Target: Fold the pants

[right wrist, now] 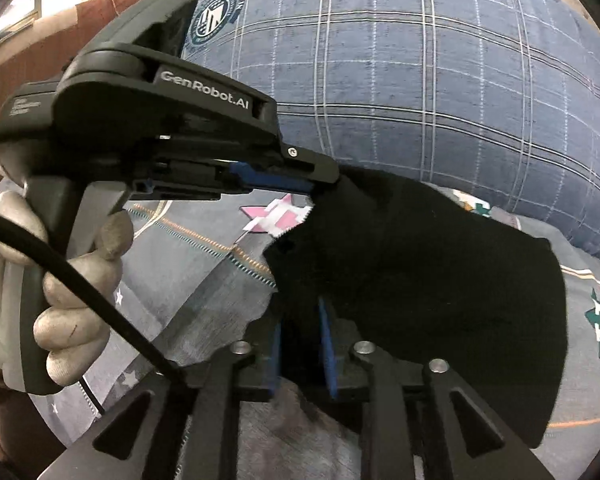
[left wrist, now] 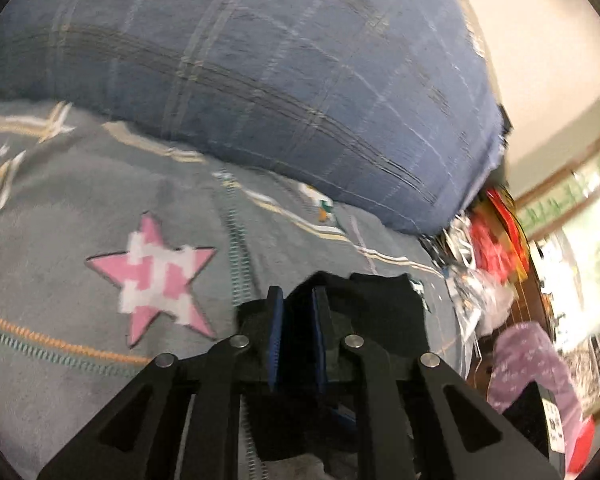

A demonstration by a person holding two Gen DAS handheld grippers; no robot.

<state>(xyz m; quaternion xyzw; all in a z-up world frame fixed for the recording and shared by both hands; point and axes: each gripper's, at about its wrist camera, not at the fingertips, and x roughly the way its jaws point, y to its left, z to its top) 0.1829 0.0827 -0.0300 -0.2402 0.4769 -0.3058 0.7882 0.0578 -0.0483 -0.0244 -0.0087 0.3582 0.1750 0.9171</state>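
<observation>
Both grippers pinching black pants (right wrist: 420,272) | left gripper (right wrist: 312,188) up left, right gripper (right wrist: 304,344) nearer | cloth stretched between, over bed (left wrist: 60,264)

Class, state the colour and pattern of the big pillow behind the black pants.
The pillow is blue with a check of pale and dark lines, clearest in the right wrist view.

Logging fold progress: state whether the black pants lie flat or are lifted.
Lifted: the black pants hang between the left gripper and right gripper, above the star-patterned bedspread.

Black pants (right wrist: 440,264) between left tongs (right wrist: 320,188) and right tongs (right wrist: 304,344), above grey bedspread (right wrist: 204,276).
</observation>
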